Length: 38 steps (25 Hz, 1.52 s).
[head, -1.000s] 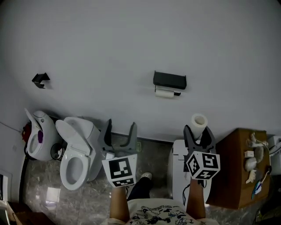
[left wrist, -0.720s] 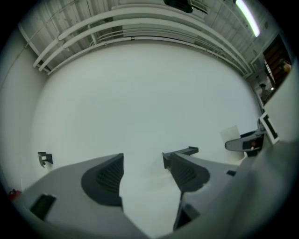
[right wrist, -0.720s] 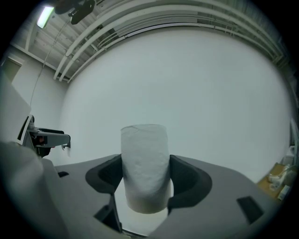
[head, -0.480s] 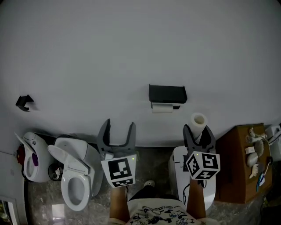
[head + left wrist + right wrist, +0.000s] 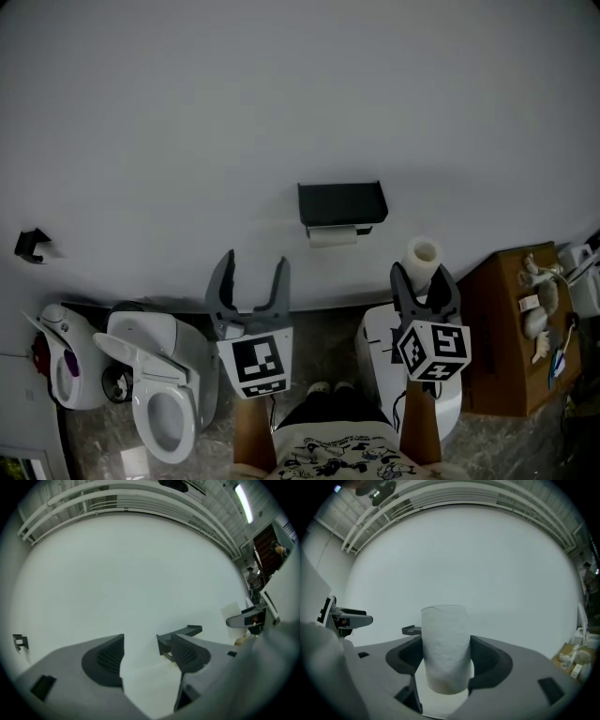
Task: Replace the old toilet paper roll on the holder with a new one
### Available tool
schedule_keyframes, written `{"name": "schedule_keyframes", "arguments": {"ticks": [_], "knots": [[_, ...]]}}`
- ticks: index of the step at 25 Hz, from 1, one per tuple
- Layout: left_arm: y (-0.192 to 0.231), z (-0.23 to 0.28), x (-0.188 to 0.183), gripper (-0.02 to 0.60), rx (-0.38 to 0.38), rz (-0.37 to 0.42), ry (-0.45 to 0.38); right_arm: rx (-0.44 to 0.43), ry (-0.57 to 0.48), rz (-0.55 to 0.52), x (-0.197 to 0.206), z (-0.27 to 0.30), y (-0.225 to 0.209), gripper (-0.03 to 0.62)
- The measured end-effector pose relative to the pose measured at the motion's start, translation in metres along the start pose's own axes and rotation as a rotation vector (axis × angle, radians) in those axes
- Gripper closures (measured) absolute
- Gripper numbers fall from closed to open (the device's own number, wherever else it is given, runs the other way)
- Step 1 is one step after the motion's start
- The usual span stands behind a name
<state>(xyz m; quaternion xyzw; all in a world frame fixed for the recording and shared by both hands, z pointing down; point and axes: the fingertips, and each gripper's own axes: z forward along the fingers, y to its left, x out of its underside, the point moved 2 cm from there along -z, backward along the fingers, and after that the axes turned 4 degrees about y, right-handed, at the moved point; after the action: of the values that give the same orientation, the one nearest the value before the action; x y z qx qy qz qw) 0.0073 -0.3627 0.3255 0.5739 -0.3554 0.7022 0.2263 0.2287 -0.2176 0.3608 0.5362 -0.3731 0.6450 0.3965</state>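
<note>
Our right gripper (image 5: 424, 279) is clamped on the new roll (image 5: 423, 255), which stands upright between its jaws. Our left gripper (image 5: 254, 272) is spread wide with nothing in it. Over the last second the holder (image 5: 342, 201) on the wall has slid down the head view toward us. It now sits at about 12 o'clock between the grippers, with the old roll (image 5: 332, 236) under it. We judge we're closing in, and the free left gripper could take the old roll off first.
</note>
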Motion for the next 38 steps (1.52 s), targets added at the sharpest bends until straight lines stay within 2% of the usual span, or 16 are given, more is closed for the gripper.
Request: {"name": "schedule_keyframes", "arguments": {"ticks": [12,19,27,30,36,38], "knots": [[-0.009,0.014,-0.011,0.272,-0.010,0.012,0.013,-0.002,0.002,-0.013,-0.014,0.013,-0.021,0.284],[-0.034,0.030,0.008,0.272,0.028,0.168,0.091,-0.009,0.020,-0.010,-0.006,0.016,-0.029,0.284],[-0.079,0.054,0.023,0.272,0.072,0.520,0.145,-0.001,0.038,-0.003,0.001,0.017,-0.041,0.284],[-0.096,0.062,0.032,0.272,0.071,0.689,0.178,0.002,0.041,0.002,0.003,0.017,-0.047,0.285],[-0.120,0.080,0.057,0.272,0.023,1.097,0.225,0.029,0.043,0.012,0.005,0.014,-0.061,0.284],[-0.126,0.085,0.063,0.272,0.028,1.187,0.237,0.037,0.045,0.018,0.006,0.014,-0.067,0.284]]}}
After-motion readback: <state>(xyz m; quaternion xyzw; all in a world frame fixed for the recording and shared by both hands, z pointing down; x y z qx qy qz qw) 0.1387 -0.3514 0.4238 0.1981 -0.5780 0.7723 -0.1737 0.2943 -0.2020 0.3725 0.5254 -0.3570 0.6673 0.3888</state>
